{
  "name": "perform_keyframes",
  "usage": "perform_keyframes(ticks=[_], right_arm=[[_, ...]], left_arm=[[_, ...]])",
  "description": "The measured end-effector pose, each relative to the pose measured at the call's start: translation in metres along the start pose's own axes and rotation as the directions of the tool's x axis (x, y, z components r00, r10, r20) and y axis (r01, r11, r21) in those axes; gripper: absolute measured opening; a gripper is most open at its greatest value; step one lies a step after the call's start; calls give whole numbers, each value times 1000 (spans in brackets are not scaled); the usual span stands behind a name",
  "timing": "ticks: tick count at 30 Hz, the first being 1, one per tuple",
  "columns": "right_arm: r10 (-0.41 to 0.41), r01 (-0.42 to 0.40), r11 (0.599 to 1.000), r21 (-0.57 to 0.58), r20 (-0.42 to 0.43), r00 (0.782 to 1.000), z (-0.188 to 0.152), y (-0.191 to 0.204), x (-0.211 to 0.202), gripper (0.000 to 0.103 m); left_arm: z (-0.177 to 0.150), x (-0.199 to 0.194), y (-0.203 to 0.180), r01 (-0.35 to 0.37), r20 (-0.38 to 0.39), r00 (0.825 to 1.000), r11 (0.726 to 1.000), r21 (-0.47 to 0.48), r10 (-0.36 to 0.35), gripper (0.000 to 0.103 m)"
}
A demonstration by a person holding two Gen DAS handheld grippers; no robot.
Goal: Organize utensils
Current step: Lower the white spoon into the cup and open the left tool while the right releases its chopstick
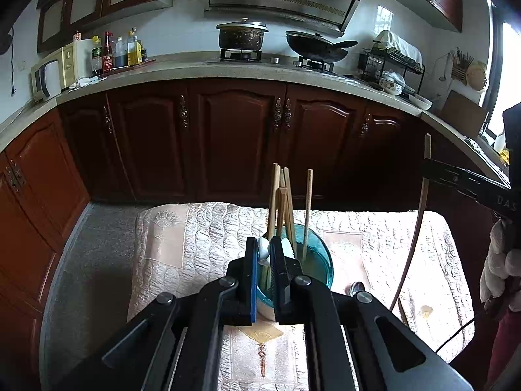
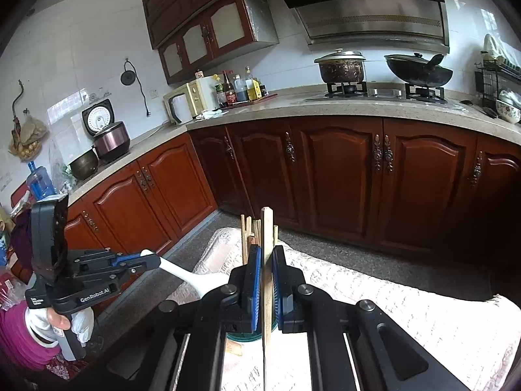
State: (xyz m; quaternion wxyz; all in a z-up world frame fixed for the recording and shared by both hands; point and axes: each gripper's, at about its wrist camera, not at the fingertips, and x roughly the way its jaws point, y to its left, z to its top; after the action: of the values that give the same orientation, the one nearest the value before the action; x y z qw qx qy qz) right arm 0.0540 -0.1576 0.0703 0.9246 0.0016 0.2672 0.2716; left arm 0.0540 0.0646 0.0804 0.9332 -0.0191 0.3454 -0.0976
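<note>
A teal glass bowl [image 1: 320, 260] stands on the quilted table cover and holds several wooden chopsticks [image 1: 282, 202] standing up. My left gripper [image 1: 263, 254] is shut on a white spoon [image 1: 263, 250] right over the bowl's near rim; the spoon [image 2: 182, 272] also shows in the right wrist view, held by the left gripper [image 2: 148, 260]. My right gripper [image 2: 267, 260] is shut on a single wooden chopstick [image 2: 267, 260], held upright just in front of the bowl [image 2: 247, 337]. That chopstick [image 1: 420, 208] shows at the right of the left wrist view.
A metal spoon [image 1: 355, 288] lies on the quilted cover [image 1: 195, 238] right of the bowl. Dark wooden cabinets [image 1: 234, 137] and a stone counter with a pot [image 1: 242, 34], a wok [image 1: 317, 47] and a dish rack [image 1: 390, 65] run behind. Grey floor [image 1: 94, 254] lies left of the table.
</note>
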Motion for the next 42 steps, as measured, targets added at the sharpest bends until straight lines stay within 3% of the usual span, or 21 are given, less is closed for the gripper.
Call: perform_keyframes(ticks=[16,30,36,42], right_arm=[[17,-17,1000,3,38,999,29,12,33,8],[9,-11,999,43,58,998,46,-5,95,8],[-4,2,999,49,50,999,35,-9,120,8],[6,-5,999,47,-27,1000,7,-12,144,8]], left_arm=[[12,25,6,-28,-19,999,999,24,28,7],[6,62,-4,-32,-144,988,991,127,50,7],[0,82,-9,-34,-180,982,988,150,61,7],[-6,97,-13,-29,-191,980,989,148,57,8]])
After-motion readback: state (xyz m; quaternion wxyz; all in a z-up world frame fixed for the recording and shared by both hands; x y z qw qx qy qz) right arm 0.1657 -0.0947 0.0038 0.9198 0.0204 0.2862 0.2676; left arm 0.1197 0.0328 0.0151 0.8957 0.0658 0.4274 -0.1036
